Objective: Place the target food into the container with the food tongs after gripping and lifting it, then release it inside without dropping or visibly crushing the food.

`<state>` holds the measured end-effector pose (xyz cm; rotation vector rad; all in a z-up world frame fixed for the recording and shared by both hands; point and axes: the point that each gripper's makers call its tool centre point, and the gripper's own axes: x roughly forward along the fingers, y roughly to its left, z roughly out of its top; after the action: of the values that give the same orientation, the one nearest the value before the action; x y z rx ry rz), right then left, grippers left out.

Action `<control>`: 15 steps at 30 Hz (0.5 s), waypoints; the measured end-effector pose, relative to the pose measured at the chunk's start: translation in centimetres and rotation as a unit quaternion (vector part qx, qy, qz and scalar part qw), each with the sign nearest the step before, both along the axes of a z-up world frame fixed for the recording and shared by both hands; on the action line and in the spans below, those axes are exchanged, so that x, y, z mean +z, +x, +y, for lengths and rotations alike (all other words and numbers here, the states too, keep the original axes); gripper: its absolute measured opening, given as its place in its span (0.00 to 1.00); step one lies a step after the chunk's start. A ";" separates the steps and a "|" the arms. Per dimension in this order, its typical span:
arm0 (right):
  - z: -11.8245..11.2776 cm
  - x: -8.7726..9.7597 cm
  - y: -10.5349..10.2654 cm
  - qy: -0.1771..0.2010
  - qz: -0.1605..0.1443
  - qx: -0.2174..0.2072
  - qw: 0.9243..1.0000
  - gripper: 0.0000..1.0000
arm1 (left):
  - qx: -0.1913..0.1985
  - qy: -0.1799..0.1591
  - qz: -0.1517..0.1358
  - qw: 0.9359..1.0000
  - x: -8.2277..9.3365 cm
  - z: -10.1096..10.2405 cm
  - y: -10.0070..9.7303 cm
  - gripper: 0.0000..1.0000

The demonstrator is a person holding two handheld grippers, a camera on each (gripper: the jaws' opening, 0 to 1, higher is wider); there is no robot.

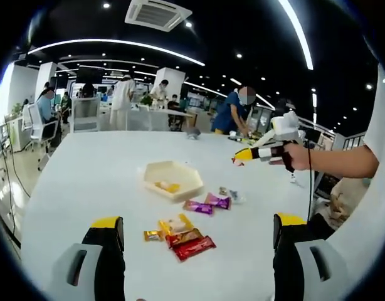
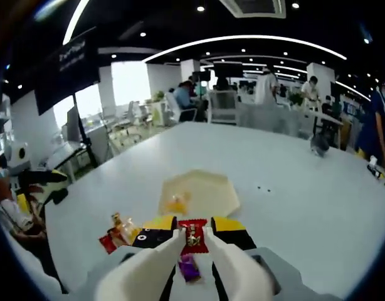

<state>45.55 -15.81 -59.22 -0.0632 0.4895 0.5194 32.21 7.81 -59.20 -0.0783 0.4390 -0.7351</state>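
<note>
A cream hexagonal container (image 1: 156, 168) sits mid-table with a yellow piece of food (image 1: 167, 186) inside. Wrapped snacks lie in front of it: purple packets (image 1: 199, 207), a yellow one (image 1: 177, 224) and red ones (image 1: 192, 248). My left gripper (image 1: 199, 222) hovers over these with its jaws wide apart and nothing between them. My right gripper (image 1: 241, 157), held by a hand, is raised to the right of the container. In the right gripper view it (image 2: 192, 233) is shut on a small red packet (image 2: 192, 241), above the near edge of the container (image 2: 211, 188).
The white table (image 1: 86, 175) stretches far to the left and back. More snack packets (image 2: 120, 232) lie left of the right gripper. The left gripper (image 2: 42, 182) shows at the table's left edge. People and office chairs (image 1: 45, 125) stand beyond the table.
</note>
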 end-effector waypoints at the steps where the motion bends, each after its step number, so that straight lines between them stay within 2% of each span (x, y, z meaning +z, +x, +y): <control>1: 0.5 0.0 0.6 -0.001 -0.001 0.002 1.000 0.20 | -0.004 0.004 -0.007 1.000 0.0 0.0 0.0 1.00; 4: 1.7 -0.1 1.8 0.002 0.001 0.008 1.000 0.20 | -0.003 0.011 -0.013 1.000 0.0 0.3 0.2 1.00; 8: 3.0 0.0 3.4 0.001 0.001 0.013 1.000 0.20 | 0.002 0.003 -0.012 1.000 0.2 0.9 0.6 1.00; 13: 4.4 0.9 5.9 -0.002 -0.004 0.019 1.000 0.20 | 0.014 -0.007 0.013 1.000 -0.2 1.9 1.1 0.99; 15: 4.7 1.2 6.6 -0.001 -0.006 0.021 1.000 0.20 | 0.019 -0.027 0.044 0.999 -0.6 2.1 0.8 0.96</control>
<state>52.12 -11.11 -58.06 -0.0790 0.4780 0.5601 33.04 9.90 -59.76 -0.1694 0.4998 -0.7076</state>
